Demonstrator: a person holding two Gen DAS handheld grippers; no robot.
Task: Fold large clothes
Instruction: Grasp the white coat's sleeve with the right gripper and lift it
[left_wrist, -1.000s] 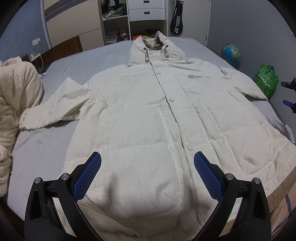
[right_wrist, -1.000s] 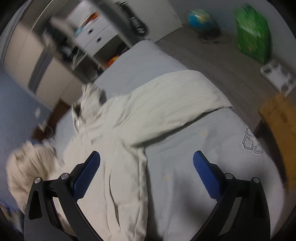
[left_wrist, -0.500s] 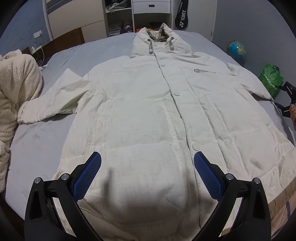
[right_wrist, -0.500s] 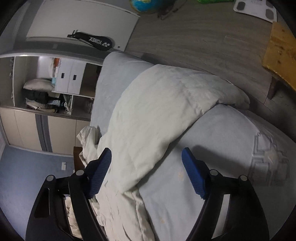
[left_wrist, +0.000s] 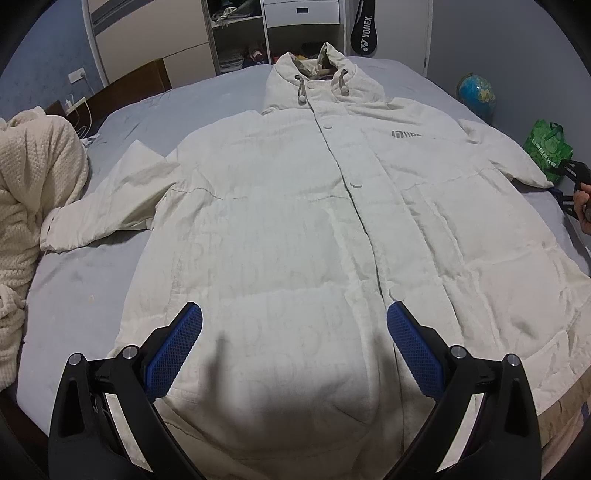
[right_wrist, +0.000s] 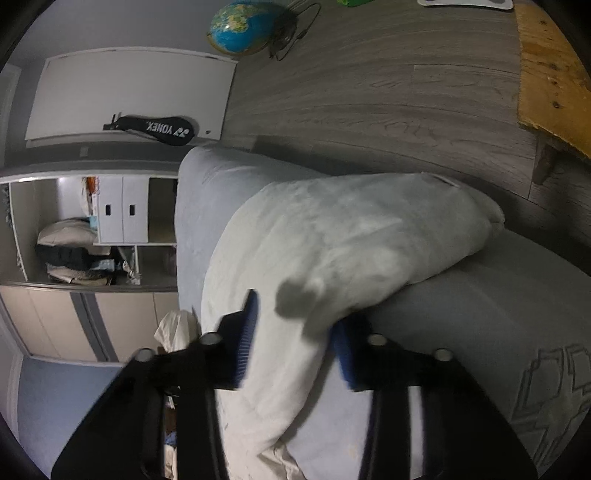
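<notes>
We see a cream hooded coat (left_wrist: 295, 229) spread flat, front up, on the grey bed (left_wrist: 74, 288).

Our left gripper (left_wrist: 294, 343) hovers over the hem at six o'clock, jaws spread wide and holding nothing, blue pads (left_wrist: 173, 350) apart above the fabric. The hood points to twelve o'clock; one sleeve (left_wrist: 110, 206) lies out toward nine o'clock beside a knitted cream blanket (left_wrist: 33, 192). Our right gripper (right_wrist: 293, 339) straddles the other sleeve (right_wrist: 351, 240), which runs toward two o'clock along the bed edge; its jaws have the sleeve between them, but motion blur keeps us from telling whether they actually pinch it. A globe (right_wrist: 240, 26) and a racket bag (right_wrist: 159, 129) sit near twelve and ten o'clock.
</notes>
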